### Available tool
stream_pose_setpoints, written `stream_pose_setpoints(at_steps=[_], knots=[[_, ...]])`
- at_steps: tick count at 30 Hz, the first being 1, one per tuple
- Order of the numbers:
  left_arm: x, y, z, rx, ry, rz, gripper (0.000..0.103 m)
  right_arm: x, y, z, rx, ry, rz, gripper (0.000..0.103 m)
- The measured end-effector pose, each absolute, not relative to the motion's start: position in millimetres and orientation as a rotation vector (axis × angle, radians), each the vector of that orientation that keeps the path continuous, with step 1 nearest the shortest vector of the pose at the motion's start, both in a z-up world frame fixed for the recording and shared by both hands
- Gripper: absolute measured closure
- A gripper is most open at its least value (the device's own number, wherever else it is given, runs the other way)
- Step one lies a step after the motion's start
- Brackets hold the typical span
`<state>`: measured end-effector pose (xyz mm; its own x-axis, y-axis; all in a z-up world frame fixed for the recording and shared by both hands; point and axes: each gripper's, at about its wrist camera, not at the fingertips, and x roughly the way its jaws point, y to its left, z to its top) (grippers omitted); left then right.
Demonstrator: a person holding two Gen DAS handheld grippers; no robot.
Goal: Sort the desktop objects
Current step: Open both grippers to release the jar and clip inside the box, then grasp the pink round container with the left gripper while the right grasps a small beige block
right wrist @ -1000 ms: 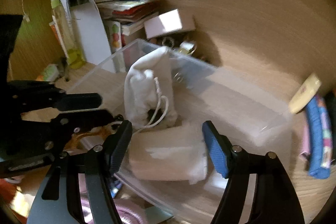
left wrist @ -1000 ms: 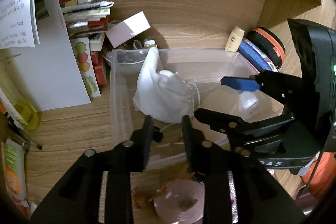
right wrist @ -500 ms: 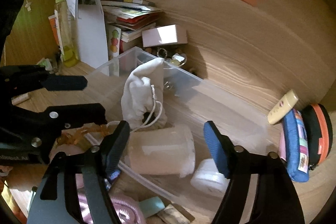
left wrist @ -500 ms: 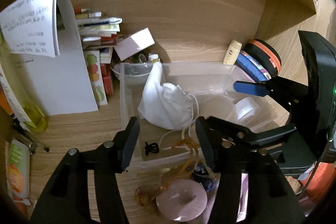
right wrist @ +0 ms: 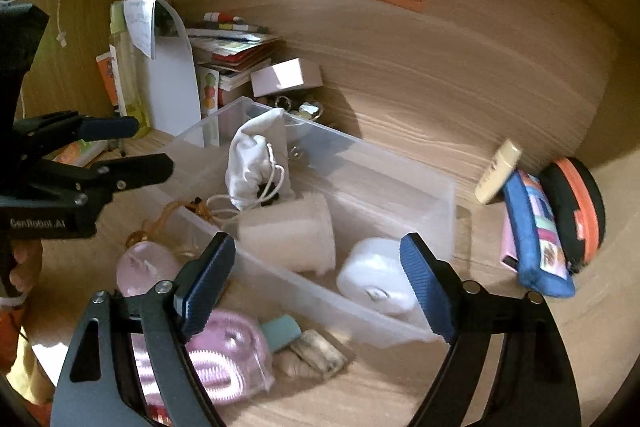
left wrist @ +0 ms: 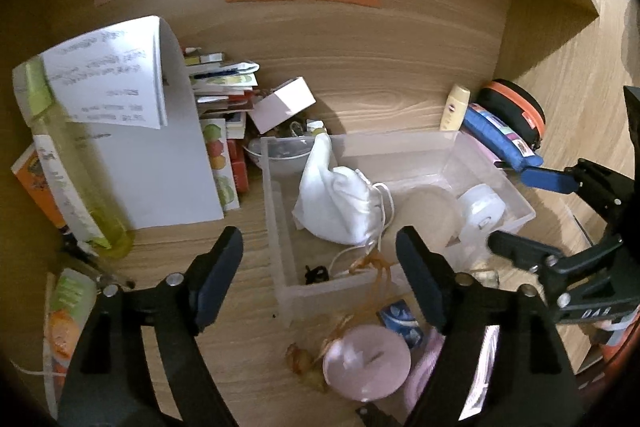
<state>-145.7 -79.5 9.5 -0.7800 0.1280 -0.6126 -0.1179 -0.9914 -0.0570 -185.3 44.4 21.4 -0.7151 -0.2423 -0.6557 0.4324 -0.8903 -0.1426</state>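
Both your left gripper point(left wrist: 318, 267) and right gripper point(right wrist: 316, 277) have just been opening, nothing gripped. White pouch point(left wrist: 336, 203) sits in the clear bin point(left wrist: 280, 227) ahead; its loose drawstring point(left wrist: 348, 255) could snag a fingertip.

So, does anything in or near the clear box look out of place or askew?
Yes. The amber bead string hangs over the front wall of the clear box, half in and half out. Behind the box, the small white carton sits tilted against the book stack rather than flat.
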Motion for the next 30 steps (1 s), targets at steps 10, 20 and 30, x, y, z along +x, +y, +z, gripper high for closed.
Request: stream_pose_setpoints(at_steps=[10, 20, 30], knots=[[-113.0, -85.2, 6.4, -1.0, 0.047, 2.872, 0.012, -160.8, 84.2, 23.3, 0.923, 0.379, -2.66, 0.016], [-97.0, -76.1, -25.7, -1.148, 0.082, 2.783, 0.012, -152.5, 117.4, 1.1, 1.014, 0.365, -2.702, 0.016], [-94.3, -58.1, -43.7, -1.233, 0.063, 2.674, 0.029, -149.6, 121.7, -24.2, 1.078, 0.372, -2.642, 0.016]])
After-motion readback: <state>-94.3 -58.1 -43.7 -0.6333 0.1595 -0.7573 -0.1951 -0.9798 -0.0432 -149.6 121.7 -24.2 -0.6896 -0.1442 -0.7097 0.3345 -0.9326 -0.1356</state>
